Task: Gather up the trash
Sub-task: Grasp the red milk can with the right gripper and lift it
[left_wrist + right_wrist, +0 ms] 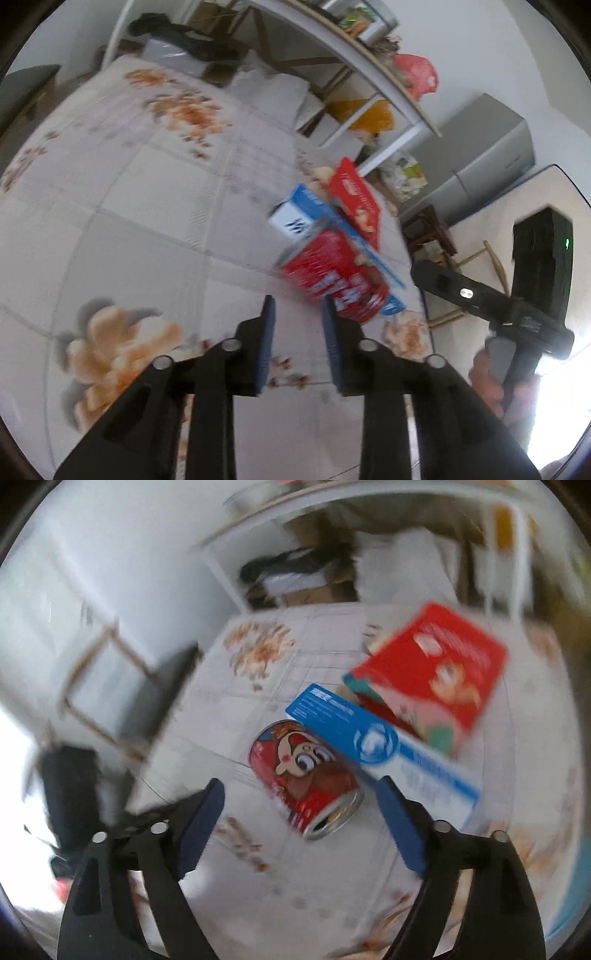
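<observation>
On the floral tablecloth of the table (pixel 280 878), near its far right edge, I see the trash lying in a tight cluster: a red drink can (pixel 304 777) on its side with a cartoon face on it, a blue-and-white carton (pixel 380 746) lying flat and touching the can, and a red box (pixel 432 672) resting partly on the carton's far end. My right gripper (pixel 301 806) hangs just above the can, jaws spread wide with one blue pad on either side of it, neither pad touching it as far as the blur lets me judge; the can's open top faces toward me. From the left wrist view, my left gripper (pixel 297 328) sits close to the same pile, jaws apart and holding nothing, the right-hand pad just in front of the can (pixel 334 282), though I cannot tell whether they touch. The carton (pixel 295 216) and box (pixel 356 199) lie beyond it. A white shelf unit (pixel 373 79) stands behind the table, holding an orange bag (pixel 373 116).
</observation>
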`<state>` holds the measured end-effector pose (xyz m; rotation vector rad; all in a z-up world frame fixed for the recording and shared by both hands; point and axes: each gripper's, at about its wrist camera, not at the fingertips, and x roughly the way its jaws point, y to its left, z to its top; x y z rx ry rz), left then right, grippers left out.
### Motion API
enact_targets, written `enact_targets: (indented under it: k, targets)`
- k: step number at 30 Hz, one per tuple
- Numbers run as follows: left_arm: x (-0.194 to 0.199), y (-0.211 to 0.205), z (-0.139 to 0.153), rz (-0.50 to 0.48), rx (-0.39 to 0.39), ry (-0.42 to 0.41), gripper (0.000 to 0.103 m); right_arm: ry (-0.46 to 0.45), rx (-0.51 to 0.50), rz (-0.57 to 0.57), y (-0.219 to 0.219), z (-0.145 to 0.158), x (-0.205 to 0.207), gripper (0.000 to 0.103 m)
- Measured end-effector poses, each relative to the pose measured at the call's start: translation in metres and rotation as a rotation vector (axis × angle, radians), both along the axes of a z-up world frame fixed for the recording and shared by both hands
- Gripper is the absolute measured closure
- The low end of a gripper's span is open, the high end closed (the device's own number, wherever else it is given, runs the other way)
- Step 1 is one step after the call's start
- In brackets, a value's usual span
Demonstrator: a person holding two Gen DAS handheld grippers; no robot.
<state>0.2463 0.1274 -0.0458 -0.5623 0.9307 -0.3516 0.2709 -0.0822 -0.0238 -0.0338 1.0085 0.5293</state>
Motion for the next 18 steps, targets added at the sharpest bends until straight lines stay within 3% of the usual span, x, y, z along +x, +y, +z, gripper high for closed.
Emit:
enact_targets:
  k: [2,4,8,11,18]
  targets:
    - [-0.005,0.006,-0.003,0.013,0.014,0.012,0.071,-0.042,-0.157,0.08,0.024,-0.011,0.007,0.02]
    - [-0.011,0.012,-0.007,0.021,0.025,0.018,0.069,-0.046,-0.244,0.14,0.037,-0.025,0.009,0.02]
    - [-0.017,0.021,-0.012,0.031,0.027,0.035,0.068,-0.02,-0.342,0.177,0.046,-0.05,0.011,0.022]
    - [-0.02,0.02,-0.014,0.024,0.024,0.041,0.067,-0.026,-0.34,0.148,0.039,-0.051,0.004,0.032]
    - [-0.022,0.003,-0.017,-0.032,0.014,0.045,0.067,0.011,-0.216,-0.02,-0.009,-0.021,-0.027,0.037]
